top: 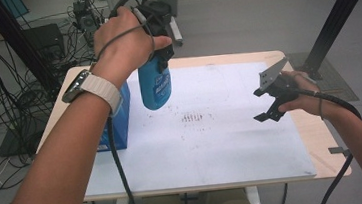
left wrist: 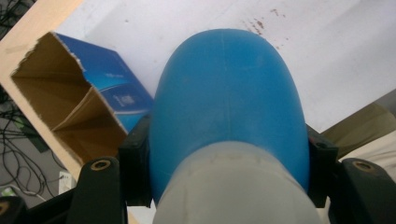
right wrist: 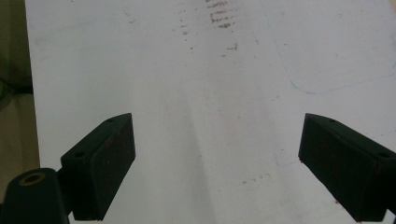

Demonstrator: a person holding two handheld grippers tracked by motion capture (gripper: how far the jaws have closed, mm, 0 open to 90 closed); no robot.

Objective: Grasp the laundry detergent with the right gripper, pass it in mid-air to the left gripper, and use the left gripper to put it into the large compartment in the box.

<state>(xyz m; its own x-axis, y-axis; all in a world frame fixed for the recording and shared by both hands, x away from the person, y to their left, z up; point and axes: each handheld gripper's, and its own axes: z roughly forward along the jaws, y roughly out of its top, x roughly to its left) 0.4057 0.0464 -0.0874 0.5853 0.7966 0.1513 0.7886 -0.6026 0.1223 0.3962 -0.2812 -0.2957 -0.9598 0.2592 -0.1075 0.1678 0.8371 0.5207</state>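
A blue bottle [top: 155, 89] with a whitish neck hangs upright in the air above the back left of the table. My left gripper [top: 159, 59] is shut on it just below the neck. In the left gripper view the bottle [left wrist: 224, 107] bulges between the two black jaws of the left gripper [left wrist: 229, 163]. Below it an open blue cardboard box [left wrist: 70, 107] with a brown divider inside stands at the table's left edge [top: 120, 120]. My right gripper [top: 269, 111] is open over the white sheet at the right, and nothing lies between the jaws of the right gripper [right wrist: 217, 163].
A white sheet [top: 213, 149] covers most of the wooden table [top: 318, 139], with brown smudges [top: 193, 117] near its middle. Cables and equipment [top: 13, 98] crowd the floor at the left. A black post [top: 341, 11] rises at the back right.
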